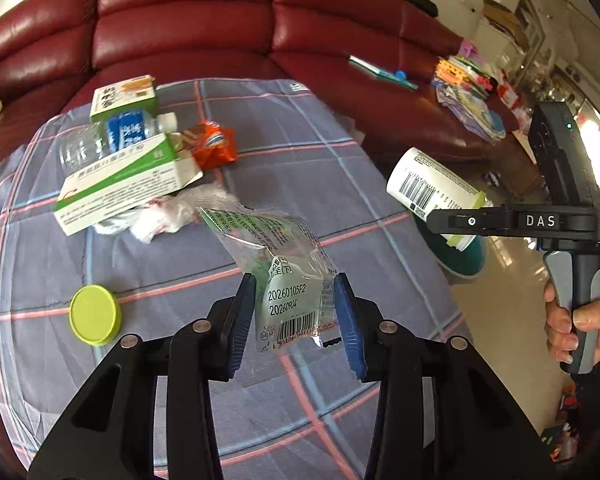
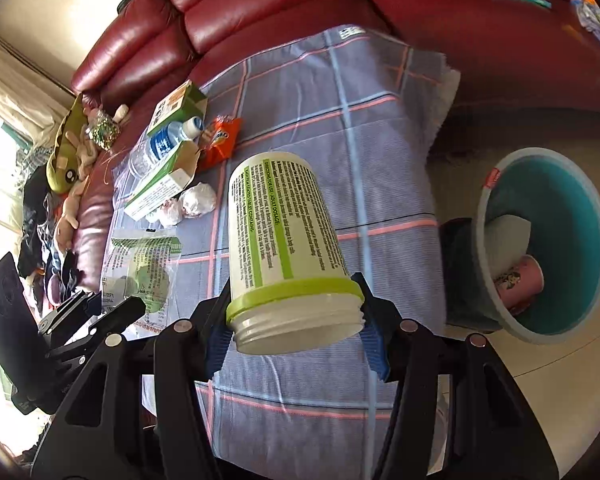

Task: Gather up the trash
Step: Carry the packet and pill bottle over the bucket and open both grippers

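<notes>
My left gripper (image 1: 296, 320) is shut on a clear plastic wrapper (image 1: 288, 276) with green print and a barcode, held up off the plaid cloth (image 1: 172, 252). My right gripper (image 2: 296, 320) is shut on the neck of a lidless white jar (image 2: 284, 232) with a green band, tilted above the cloth's edge. The left wrist view has that jar (image 1: 432, 184) at the right, in the right gripper (image 1: 458, 222), with a hand (image 1: 568, 324) on the handle. A teal bin (image 2: 540, 154) stands on the floor to the right. It holds a pink cup (image 2: 520, 280).
On the cloth lie a heap of green-and-white boxes (image 1: 128, 184), a water bottle (image 1: 112, 136), an orange packet (image 1: 216, 144), crumpled tissue (image 1: 172, 212) and a round green lid (image 1: 94, 314). A red leather sofa (image 1: 188, 12) is behind. Toys and papers (image 1: 468, 88) lie at the right.
</notes>
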